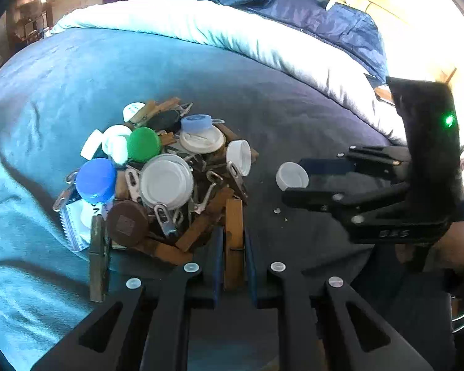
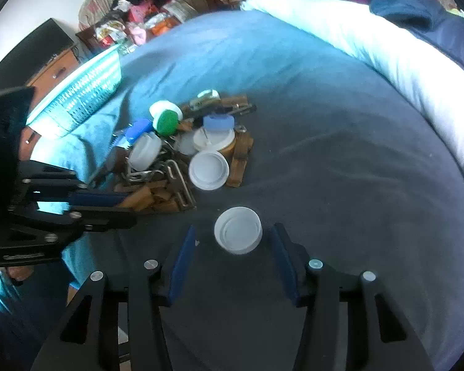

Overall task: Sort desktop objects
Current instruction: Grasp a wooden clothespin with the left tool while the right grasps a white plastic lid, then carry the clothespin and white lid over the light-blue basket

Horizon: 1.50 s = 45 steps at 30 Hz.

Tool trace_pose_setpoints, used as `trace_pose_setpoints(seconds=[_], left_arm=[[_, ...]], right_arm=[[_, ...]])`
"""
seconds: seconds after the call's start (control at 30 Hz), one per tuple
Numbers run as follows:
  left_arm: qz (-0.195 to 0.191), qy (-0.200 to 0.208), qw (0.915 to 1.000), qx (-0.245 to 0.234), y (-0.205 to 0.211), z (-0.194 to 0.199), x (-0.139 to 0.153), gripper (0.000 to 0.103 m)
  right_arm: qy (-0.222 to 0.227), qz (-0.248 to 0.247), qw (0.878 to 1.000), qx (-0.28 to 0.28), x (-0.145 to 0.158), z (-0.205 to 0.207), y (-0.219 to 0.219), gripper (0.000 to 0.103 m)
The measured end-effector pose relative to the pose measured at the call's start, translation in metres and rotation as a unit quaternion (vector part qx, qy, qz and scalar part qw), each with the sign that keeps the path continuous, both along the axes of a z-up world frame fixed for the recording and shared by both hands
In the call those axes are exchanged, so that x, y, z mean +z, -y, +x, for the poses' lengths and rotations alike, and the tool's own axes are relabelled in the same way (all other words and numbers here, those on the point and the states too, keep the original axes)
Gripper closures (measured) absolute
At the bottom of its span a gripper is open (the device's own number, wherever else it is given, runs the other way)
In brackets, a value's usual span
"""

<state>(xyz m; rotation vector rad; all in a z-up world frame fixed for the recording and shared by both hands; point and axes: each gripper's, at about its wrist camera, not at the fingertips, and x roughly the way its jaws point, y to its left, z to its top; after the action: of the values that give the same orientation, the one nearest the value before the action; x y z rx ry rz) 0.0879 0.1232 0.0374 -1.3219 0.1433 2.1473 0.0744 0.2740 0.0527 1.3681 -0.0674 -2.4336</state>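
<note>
A: Ahead of both sets of jaws spreads the largest thing, one wide blue fleece blanket (image 2: 294, 71), with one white quilt (image 2: 355, 40) folded along its far edge and one turquoise perforated plastic basket (image 2: 83, 92) far to the left of the right jaws.

B: And the heap?

A: One mixed pile of caps and clips (image 1: 157, 173), just ahead and left of the left gripper (image 1: 234, 247). In it I count one large white round plastic lid (image 1: 166, 181), flat side up, one white lid with a torn foil seal (image 1: 202, 139), one green plastic cap (image 1: 143, 144), one deep blue plastic cap (image 1: 96, 180), one pale blue cap (image 1: 196, 122), one brown round cap (image 1: 126, 223) and one white cap tipped on its edge (image 1: 238, 156). Other white caps lie on the far left; their number is unclear.

B: Clips?

A: Several brown wooden clothespins and several silver metal clips; too tangled to count.

B: What are the left jaws doing?

A: Narrow, pressed on one light brown wooden clothespin (image 1: 234, 238) that stands lengthwise between the blue pads at the pile's near edge.

B: The right gripper (image 2: 237, 241)?

A: Jaws wide, gripping nothing. One small white plastic bottle cap (image 2: 238, 229), hollow side up, lies on the blanket between the fingertips, apart from the pile.

B: Any writing?

A: Faint raised letters on the right gripper's body, unreadable; the brown cap's square mark is also illegible.
</note>
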Motion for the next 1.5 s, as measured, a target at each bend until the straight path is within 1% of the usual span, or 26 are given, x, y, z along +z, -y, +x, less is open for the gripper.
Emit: trace_pose_setpoints(seconds=[0.07,0.17,0.2,0.3,0.4,0.5,0.57,0.63,0.73,0.8,0.87,0.93,1.1,1.2,1.27,1.33,1.5], left_arm=[[0.002,-0.002,1.0000,0.003,-0.005,-0.002,0.001,0.089],[0.001,-0.006,1.0000,0.005,-0.006,-0.001,0.003,0.089],[0.002,-0.006,1.0000,0.008,-0.006,-0.002,0.003,0.089],[-0.003,-0.008,0.9999,0.014,-0.010,-0.002,0.002,0.089],[-0.009,-0.020,0.9996,0.016,-0.010,0.001,0.009,0.089],[-0.015,-0.034,0.9989,0.027,-0.003,0.002,0.019,0.089],[-0.027,-0.050,0.9977,0.036,0.000,0.001,0.026,0.089],[-0.030,-0.059,0.9969,0.042,0.001,0.000,0.031,0.089],[-0.039,-0.074,0.9953,0.049,0.005,0.000,0.040,0.089],[-0.047,-0.085,0.9936,0.057,0.010,0.000,0.047,0.089],[-0.063,-0.099,0.9909,0.066,0.014,-0.001,0.055,0.089],[-0.066,-0.107,0.9895,0.071,0.029,-0.001,0.063,0.089],[-0.091,-0.132,0.9819,0.100,0.050,-0.006,0.079,0.089],[-0.092,-0.137,0.9794,0.116,0.063,-0.009,0.084,0.089],[-0.102,-0.144,0.9761,0.127,0.074,-0.012,0.088,0.089],[-0.098,-0.144,0.9746,0.141,0.085,-0.015,0.092,0.089],[-0.107,-0.160,0.9619,0.195,0.132,-0.028,0.111,0.089]], right_arm=[[-0.005,0.012,1.000,-0.001,-0.001,0.000,0.003,0.058],[-0.007,0.035,0.999,-0.002,-0.004,-0.001,0.008,0.065],[-0.008,0.047,0.999,-0.005,-0.004,0.000,0.009,0.071],[-0.012,0.060,0.998,-0.004,-0.003,0.000,0.012,0.072],[-0.037,0.064,0.997,-0.017,0.006,0.004,0.011,0.072],[-0.053,0.054,0.996,-0.049,0.018,0.010,0.001,0.073],[-0.054,0.044,0.995,-0.067,0.021,0.013,-0.005,0.073],[-0.054,0.033,0.994,-0.089,0.025,0.017,-0.013,0.072],[-0.052,0.015,0.993,-0.107,0.030,0.022,-0.020,0.072],[-0.054,0.003,0.992,-0.116,0.034,0.026,-0.023,0.072],[-0.059,0.001,0.991,-0.119,0.040,0.026,-0.019,0.072],[-0.063,-0.004,0.991,-0.117,0.047,0.024,-0.017,0.072],[-0.081,0.000,0.991,-0.107,0.068,0.013,-0.003,0.072],[-0.089,0.003,0.991,-0.101,0.080,0.004,0.007,0.072],[-0.094,0.004,0.991,-0.095,0.088,-0.003,0.014,0.072],[-0.097,0.003,0.991,-0.088,0.096,-0.010,0.023,0.072],[-0.118,0.001,0.991,-0.069,0.123,-0.036,0.054,0.072]])
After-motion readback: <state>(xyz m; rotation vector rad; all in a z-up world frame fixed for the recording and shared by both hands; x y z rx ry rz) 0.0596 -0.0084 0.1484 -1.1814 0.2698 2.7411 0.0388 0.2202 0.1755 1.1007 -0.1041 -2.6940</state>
